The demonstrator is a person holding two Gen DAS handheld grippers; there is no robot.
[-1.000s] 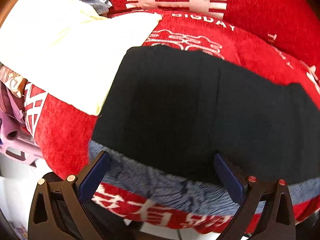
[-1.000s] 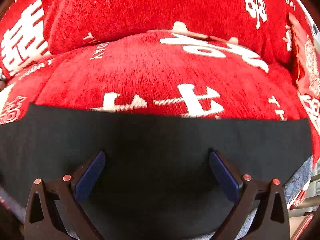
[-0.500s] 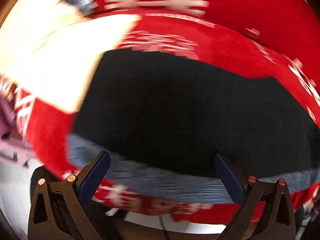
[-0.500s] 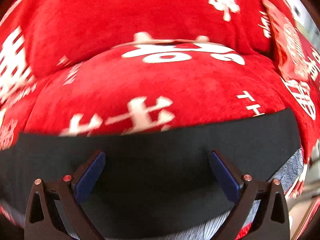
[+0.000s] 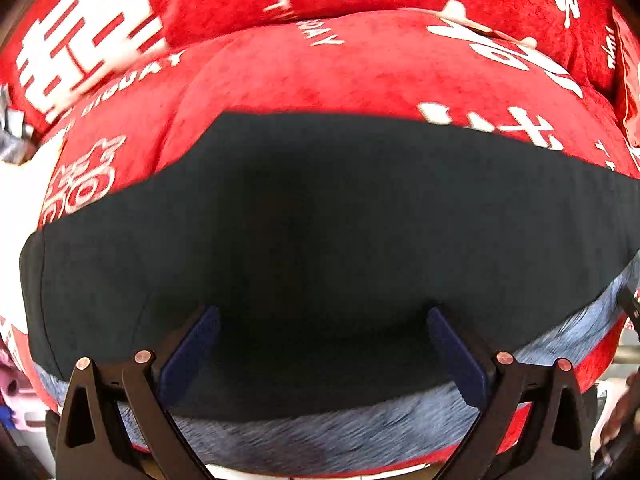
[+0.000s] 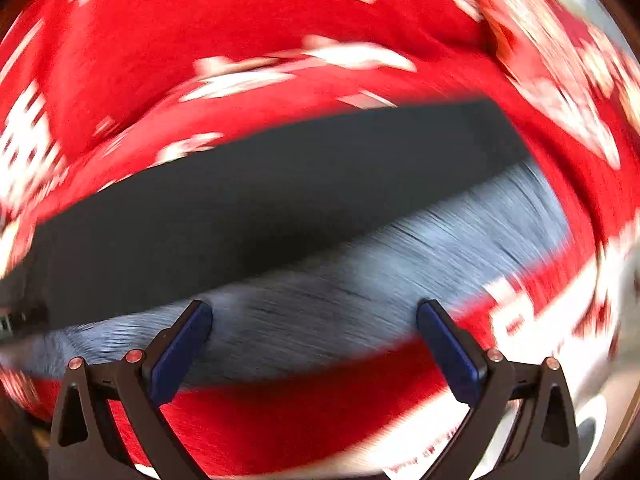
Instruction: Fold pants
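Blue-padded fingers of the left gripper [image 5: 322, 344] stand wide apart at the bottom of the left wrist frame, holding nothing, poised over the dark pants [image 5: 328, 232]. Those pants lie flat across the middle of the frame, a grey fleecy lining [image 5: 320, 432] showing along their near edge. Under them spreads a red cushion cover [image 5: 360, 68] with white lettering, filling the upper frame. In the blurred right wrist frame, the right gripper [image 6: 314, 340] is likewise spread and empty above the lining.
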